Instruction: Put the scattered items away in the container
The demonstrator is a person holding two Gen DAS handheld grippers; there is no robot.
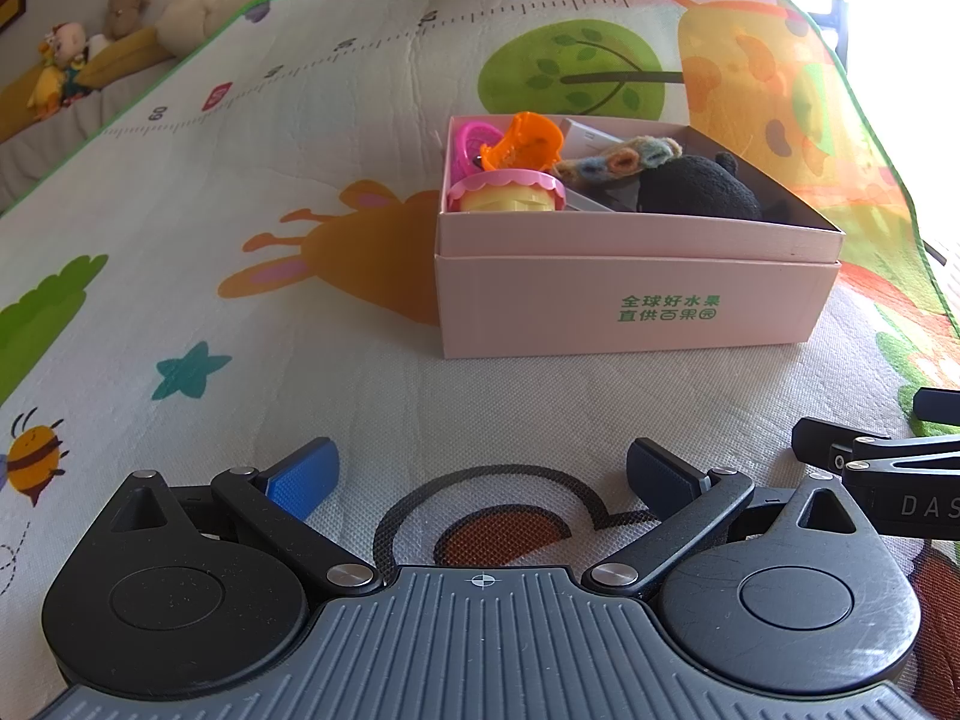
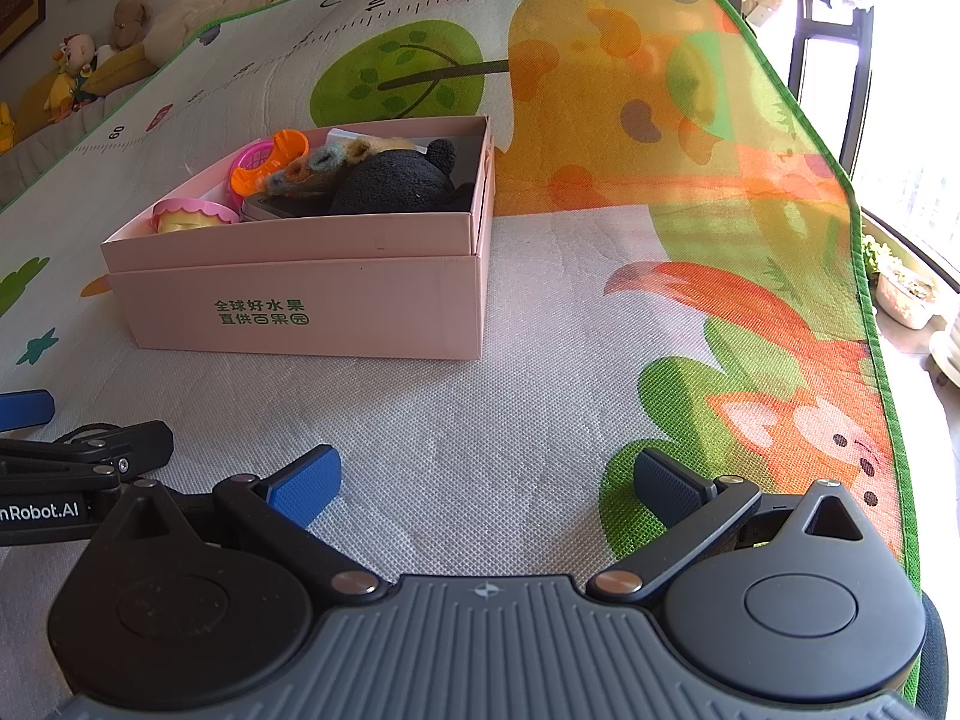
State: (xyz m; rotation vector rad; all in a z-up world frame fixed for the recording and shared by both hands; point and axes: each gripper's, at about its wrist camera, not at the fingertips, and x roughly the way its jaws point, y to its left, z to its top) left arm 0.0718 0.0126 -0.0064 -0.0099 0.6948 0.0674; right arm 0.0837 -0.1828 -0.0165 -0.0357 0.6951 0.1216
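Pink box (image 1: 636,306) at 12 o'clock on play mat (image 1: 240,312), already full: black plush (image 1: 699,189), orange clip (image 1: 525,141), pink-lidded tub (image 1: 507,195). Nothing loose on mat in view. Left gripper (image 1: 480,480) and right gripper (image 2: 483,483) both spread wide, empty. Plush probably soft, light; pinch mid-body. Clip and tub likely hard, slick; take across rims.

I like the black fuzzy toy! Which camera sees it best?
The right wrist view: the black plush toy shows its rounded body and an ear above the pink box wall. The left wrist view shows it too, more hidden behind the wall.
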